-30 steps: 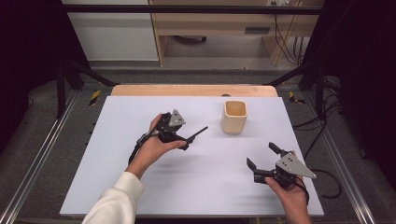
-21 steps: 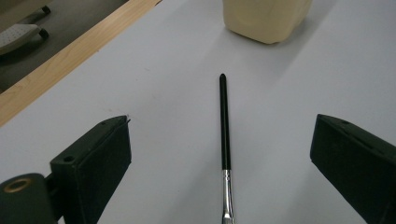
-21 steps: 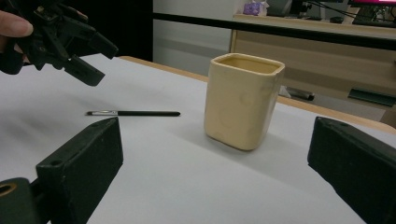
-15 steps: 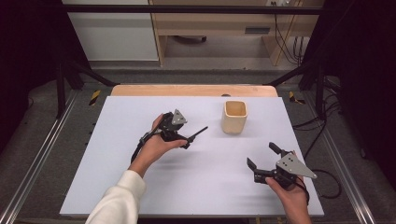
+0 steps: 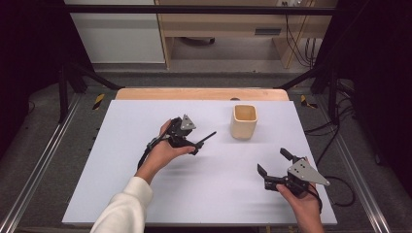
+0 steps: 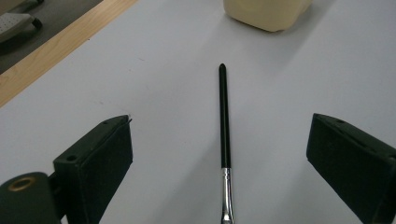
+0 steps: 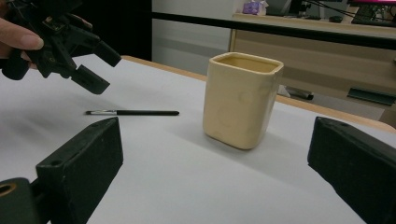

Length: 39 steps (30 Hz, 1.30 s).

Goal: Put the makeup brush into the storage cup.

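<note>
- The fingers (image 6: pixel 98 163) of the left gripper (image 5: pixel 187 138) stand wide apart and hold nothing; in the left gripper view a thin black brush (image 6: pixel 224 135) lies on the table (image 6: pixel 154 93) in the gap between them, touching neither.
- The brush has a black handle and a silver ferrule (image 6: pixel 227 196); the handle's tip points away from the gripper, toward the cream cup (image 6: pixel 266 14) at the top of that view.
- In the right gripper view the brush (image 7: pixel 133 112) lies flat on the table, just left of the cup (image 7: pixel 242 98) and apart from it, with the left gripper (image 7: pixel 81 49) hovering above its ferrule end.
- From the high view the left gripper sits over the middle of the table, with the brush handle (image 5: pixel 206 138) poking out toward the cup (image 5: pixel 243 121).
- The fingers (image 7: pixel 81 163) of the right gripper (image 5: pixel 274 170) are also spread wide and empty, held low near the table's right front part, well apart from the brush.
- The cup stands upright near the far edge of the table.
</note>
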Tool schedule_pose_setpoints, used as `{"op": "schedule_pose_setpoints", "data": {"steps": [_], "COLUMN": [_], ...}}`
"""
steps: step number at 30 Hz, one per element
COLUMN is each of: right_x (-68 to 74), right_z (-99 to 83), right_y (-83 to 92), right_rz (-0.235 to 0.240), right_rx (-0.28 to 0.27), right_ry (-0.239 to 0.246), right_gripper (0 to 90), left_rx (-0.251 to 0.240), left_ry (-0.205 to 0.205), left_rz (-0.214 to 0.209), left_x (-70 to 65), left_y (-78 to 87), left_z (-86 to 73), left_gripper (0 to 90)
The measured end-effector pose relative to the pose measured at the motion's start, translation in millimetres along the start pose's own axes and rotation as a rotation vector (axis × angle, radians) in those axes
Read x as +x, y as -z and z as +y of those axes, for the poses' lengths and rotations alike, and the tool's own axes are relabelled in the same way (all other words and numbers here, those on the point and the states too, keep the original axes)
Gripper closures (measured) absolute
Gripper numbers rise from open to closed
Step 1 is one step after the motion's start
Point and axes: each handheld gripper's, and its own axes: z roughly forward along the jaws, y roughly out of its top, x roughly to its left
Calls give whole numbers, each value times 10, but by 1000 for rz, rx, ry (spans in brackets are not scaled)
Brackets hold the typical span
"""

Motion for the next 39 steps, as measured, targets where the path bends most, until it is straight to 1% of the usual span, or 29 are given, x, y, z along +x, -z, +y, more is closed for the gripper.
{"op": "schedule_pose_setpoints", "data": {"steps": [2, 9, 11, 14, 15, 16, 17, 20, 21, 23, 25, 27, 29, 30, 31, 32, 36, 38, 39], "right_x": [0, 0, 2, 3, 1, 1, 0, -1, -1, -3, -2, -3, -2, -2, -1, -1, 1, 2, 3], "right_z": [0, -6, -6, -3, -3, -3, -2, -1, -1, -1, -1, -2, -2, -3, -2, -2, -5, -4, -4], "right_y": [0, -6, -4, -1, 0, 0, 0, 1, -1, -1, -1, -1, 1, 1, 1, 1, -2, -1, 0], "right_rz": [0, -3, -3, -3, -2, -2, -2, -2, -2, -1, -2, -3, -2, -2, -1, -1, 0, 0, 0], "right_rx": [0, 2, 2, -1, -1, -1, -2, -3, -1, -2, -2, -2, -2, -3, -3, -3, 1, 0, -1], "right_ry": [1, 1, 1, 0, -1, -1, -2, -5, -4, -3, -5, -5, -6, -4, -4, -4, -3, -3, -4], "right_gripper": [35, 37, 37, 37, 37, 37, 37, 37, 37, 37, 37, 37, 37, 37, 37, 37, 37, 37, 37], "left_rx": [-3, 13, 15, 26, 24, 33, 36, 47, 56, 49, 50, 62, 71, 77, 81, 84, 96, 110, 108], "left_ry": [4, 8, 17, 27, 34, 39, 41, 50, 47, 52, 68, 65, 69, 64, 64, 64, 69, 67, 73], "left_rz": [4, 6, 13, 12, 13, 8, 13, -1, 1, 4, -7, 3, -5, -4, -7, -13, -22, -22, -27], "left_x": [5, 7, 6, 11, 11, 14, 13, 24, 28, 37, 44, 46, 44, 42, 38, 36, 29, 33, 34], "left_y": [-10, -44, -44, -37, -39, -35, -35, -45, -46, -61, -85, -118, -143, -153, -161, -166, -187, -186, -190], "left_z": [-4, -10, -9, -13, -18, -18, -21, -37, -38, -42, -49, -61, -74, -81, -86, -92, -110, -116, -122], "left_gripper": [68, 87, 90, 155, 161, 161, 169, 190, 208, 223, 236, 245, 274, 283, 317, 317, 363, 387, 397]}}
